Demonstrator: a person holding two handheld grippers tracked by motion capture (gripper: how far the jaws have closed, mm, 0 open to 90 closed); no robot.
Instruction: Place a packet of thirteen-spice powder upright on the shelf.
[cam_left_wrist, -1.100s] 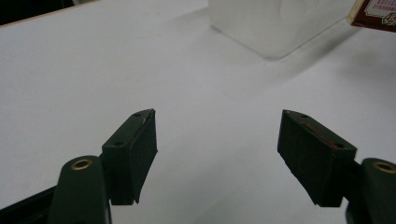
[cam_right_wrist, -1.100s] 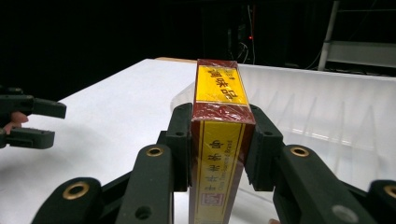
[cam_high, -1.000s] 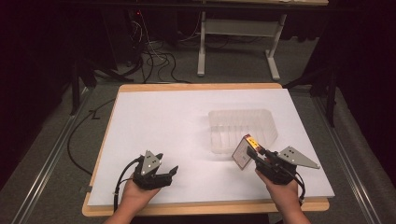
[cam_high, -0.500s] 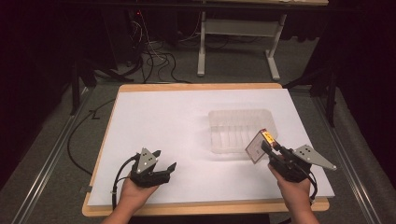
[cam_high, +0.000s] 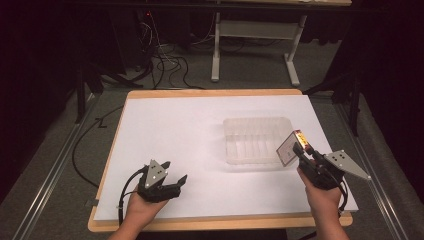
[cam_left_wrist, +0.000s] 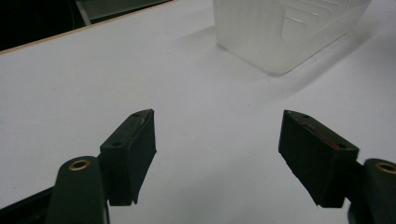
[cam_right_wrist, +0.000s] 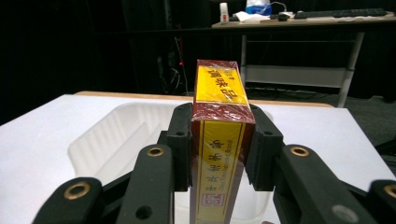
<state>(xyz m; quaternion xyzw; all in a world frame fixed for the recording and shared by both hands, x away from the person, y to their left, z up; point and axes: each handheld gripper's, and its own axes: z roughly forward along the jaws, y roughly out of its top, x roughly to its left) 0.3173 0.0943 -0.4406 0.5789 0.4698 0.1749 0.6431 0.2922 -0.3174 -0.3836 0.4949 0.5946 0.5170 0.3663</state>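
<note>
A red and yellow box (cam_right_wrist: 219, 121) with printed characters stands upright between the black jaws of my right gripper (cam_right_wrist: 220, 140), which is shut on it. In the high view the box (cam_high: 291, 146) is raised just off the near right corner of a clear plastic tray (cam_high: 235, 126), with my right gripper (cam_high: 302, 151) behind it. The tray (cam_right_wrist: 112, 130) lies open and empty just beyond the box. My left gripper (cam_high: 177, 182) rests near the table's front left, open, with nothing between its fingers (cam_left_wrist: 133, 149). The tray's corner (cam_left_wrist: 275, 28) lies ahead of it.
A white sheet (cam_high: 170, 130) covers the wooden table (cam_high: 215, 92). Cables (cam_high: 160, 65) lie on the floor past the far edge, beside a white desk frame (cam_high: 255, 30). Metal rails (cam_high: 50, 170) run along both sides of the table.
My right gripper has carried the box to the right and slightly up, from over the tray's near edge to off its near right corner. The left gripper has stayed put.
</note>
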